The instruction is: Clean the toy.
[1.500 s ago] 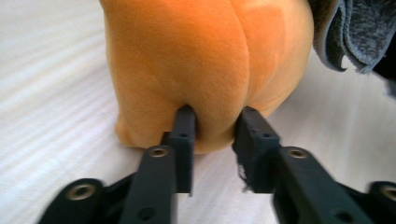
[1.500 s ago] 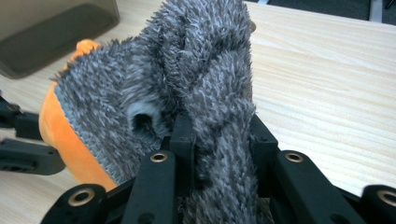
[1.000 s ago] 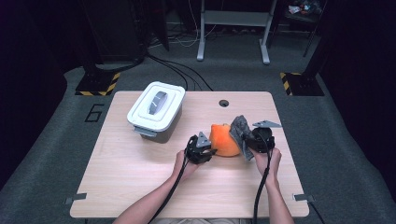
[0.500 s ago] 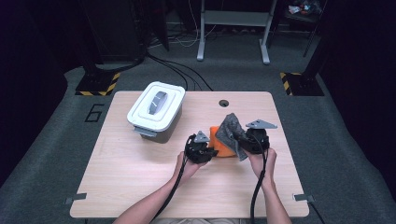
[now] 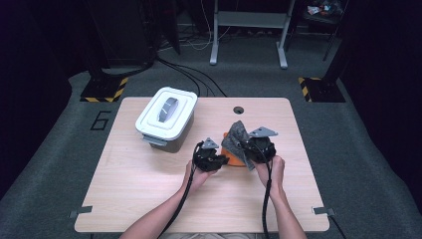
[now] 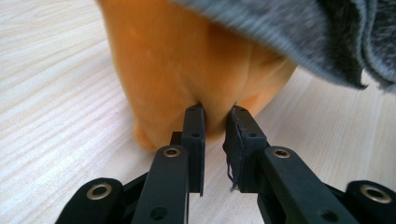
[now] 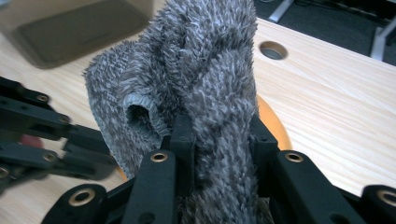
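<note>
Nearest the person, on the worktop [image 5: 149, 199], the left claw [image 6: 215, 122] pinches the orange cloth's [image 6: 187, 60] low edge, its jaws almost together. Just beside it, the right claw [image 7: 217, 135] clamps the grey fuzzy cloth [image 7: 205, 70], lifted above the orange one. Farther left stands a white lidded box [image 5: 165, 117].

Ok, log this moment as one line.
left hand-held gripper: pinching orange cloth | right hand-held gripper: shut on grey fuzzy cloth, lifted | white lidded box: shut

Left claw [image 6: 215, 122] pinching closed, right claw [image 7: 218, 135] clamped, forearms converging
</note>
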Available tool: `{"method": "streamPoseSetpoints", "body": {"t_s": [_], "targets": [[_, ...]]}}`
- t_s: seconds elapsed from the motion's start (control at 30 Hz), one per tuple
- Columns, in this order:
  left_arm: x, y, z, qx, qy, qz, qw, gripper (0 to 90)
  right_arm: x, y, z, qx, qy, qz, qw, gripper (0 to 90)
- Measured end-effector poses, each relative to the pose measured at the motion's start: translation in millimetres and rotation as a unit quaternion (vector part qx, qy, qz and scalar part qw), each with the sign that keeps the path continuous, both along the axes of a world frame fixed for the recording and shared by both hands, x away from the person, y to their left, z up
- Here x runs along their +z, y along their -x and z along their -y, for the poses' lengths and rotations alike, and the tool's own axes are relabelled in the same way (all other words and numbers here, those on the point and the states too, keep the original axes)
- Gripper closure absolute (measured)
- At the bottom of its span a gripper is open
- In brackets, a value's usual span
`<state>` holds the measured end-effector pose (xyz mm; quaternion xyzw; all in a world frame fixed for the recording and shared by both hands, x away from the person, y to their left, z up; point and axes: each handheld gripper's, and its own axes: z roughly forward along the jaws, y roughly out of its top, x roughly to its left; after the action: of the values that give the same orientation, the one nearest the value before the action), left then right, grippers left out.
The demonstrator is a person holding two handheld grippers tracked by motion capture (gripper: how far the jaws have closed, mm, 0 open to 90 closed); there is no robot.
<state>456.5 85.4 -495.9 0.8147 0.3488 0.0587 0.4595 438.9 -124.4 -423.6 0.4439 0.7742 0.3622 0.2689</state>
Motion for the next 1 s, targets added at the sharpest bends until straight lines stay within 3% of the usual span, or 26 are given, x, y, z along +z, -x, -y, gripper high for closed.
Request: {"method": "streamPoseSetpoints", "body": {"t_s": [0.1, 0.17, 0.3, 0.37, 0.43, 0.53, 0.6, 0.7, 0.8, 1.0], "targets": [[-5.6, -2.4, -1.8, 0.001, -0.001, -0.009, 1.0000, 78.9, -2.7, -0.8, 14.4, -0.017, -0.008, -0.003, 0.9998, 69.7], [-7.8, -2.6, -2.5, 0.000, 0.002, -0.011, 0.9999, 77.6, -4.1, -2.4, 23.8, -0.018, -0.028, -0.009, 0.9994, 69.7], [1.5, 4.1, -0.1, 0.000, -0.005, 0.026, 0.9996, 62.1, -5.6, -3.5, 25.5, -0.014, -0.038, -0.014, 0.9991, 69.7], [7.7, 8.4, 4.4, -0.001, -0.021, 0.054, 0.9983, 50.5, -6.0, -5.0, 22.4, -0.009, -0.032, -0.010, 0.9994, 69.7], [11.7, 9.4, 9.9, -0.007, -0.038, 0.070, 0.9968, 43.2, -6.1, -5.6, 18.5, -0.005, -0.032, -0.012, 0.9994, 69.8], [10.6, 5.9, 17.8, -0.008, -0.064, 0.087, 0.9941, 39.7, -6.7, -6.7, 14.6, -0.001, -0.031, -0.011, 0.9995, 69.9], [6.8, 3.4, 20.0, -0.004, -0.067, 0.094, 0.9933, 45.4, -7.0, -7.4, 13.7, 0.002, -0.030, -0.012, 0.9995, 69.9], [2.5, 1.1, 18.5, 0.000, -0.047, 0.089, 0.9949, 60.7, -7.5, -7.6, 11.9, 0.002, -0.028, -0.013, 0.9995, 69.9], [1.7, -0.2, 16.3, -0.002, -0.042, 0.081, 0.9958, 70.9, -7.4, -8.1, 11.0, 0.003, -0.024, -0.011, 0.9996, 69.9], [0.4, -0.9, 14.3, -0.003, -0.037, 0.079, 0.9961, 76.6, -7.0, -7.4, 18.4, -0.009, -0.028, -0.014, 0.9995, 69.8]]}}
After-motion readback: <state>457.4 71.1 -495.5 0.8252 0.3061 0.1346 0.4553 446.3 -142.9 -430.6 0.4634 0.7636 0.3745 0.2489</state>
